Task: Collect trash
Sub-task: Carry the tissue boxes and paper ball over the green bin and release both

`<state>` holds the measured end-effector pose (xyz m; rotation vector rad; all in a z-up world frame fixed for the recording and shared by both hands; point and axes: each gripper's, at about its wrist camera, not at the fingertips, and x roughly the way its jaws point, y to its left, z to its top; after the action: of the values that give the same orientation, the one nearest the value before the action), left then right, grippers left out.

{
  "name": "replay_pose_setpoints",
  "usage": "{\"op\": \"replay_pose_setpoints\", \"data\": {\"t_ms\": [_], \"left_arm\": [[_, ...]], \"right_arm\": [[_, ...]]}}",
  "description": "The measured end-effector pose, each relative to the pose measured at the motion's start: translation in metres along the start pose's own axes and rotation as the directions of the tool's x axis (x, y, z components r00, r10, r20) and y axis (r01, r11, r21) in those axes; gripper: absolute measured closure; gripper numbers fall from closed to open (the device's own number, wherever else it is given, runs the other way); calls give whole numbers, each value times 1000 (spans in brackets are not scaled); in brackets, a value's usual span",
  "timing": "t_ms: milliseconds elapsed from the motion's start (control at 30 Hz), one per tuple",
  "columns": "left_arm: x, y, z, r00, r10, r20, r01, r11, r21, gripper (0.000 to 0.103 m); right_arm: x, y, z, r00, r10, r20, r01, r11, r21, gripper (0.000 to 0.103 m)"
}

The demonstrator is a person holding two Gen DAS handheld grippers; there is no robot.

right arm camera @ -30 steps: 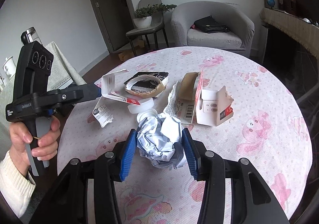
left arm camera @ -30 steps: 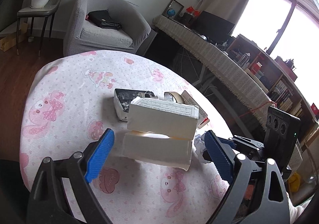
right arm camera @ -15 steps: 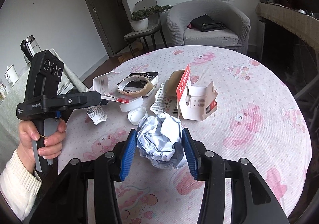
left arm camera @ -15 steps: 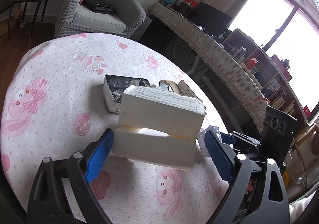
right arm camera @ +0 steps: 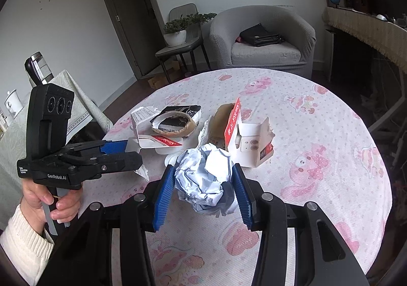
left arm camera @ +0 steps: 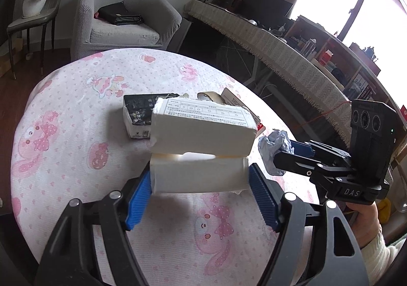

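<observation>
The left gripper [left arm camera: 199, 193] has just been closing and now clamps the white torn box [left arm camera: 198, 176] between its pads, while the right gripper [right arm camera: 204, 188] holds the crumpled paper [right arm camera: 203, 179], so both seem ready to lift from the bench [left arm camera: 76, 133].

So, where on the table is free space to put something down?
The tablecloth is bare on the window side, right of the torn red and white carton, and along the far edge toward the armchair. It is crowded in the middle-left, around the black box, white box and crumpled paper.
</observation>
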<state>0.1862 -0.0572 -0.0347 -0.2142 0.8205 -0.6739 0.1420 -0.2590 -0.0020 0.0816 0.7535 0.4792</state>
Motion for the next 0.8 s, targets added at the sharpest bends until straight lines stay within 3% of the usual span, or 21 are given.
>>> {"op": "replay_pose_setpoints", "data": {"t_ms": [500,667,800], "left_arm": [[-73,7,-6,990,74,124,-75,997,0,28],[-101,22,-10,972,153,179,-150,988,-33,28],[-126,39,-15,947,242,210,-234,970,-63,28]], "right_arm": [[19,46,25,999,28,26,-28,1000,-10,56],[33,70,30,998,53,19,-53,998,-30,56],[42,91,34,997,74,12,-73,996,-50,56]]}}
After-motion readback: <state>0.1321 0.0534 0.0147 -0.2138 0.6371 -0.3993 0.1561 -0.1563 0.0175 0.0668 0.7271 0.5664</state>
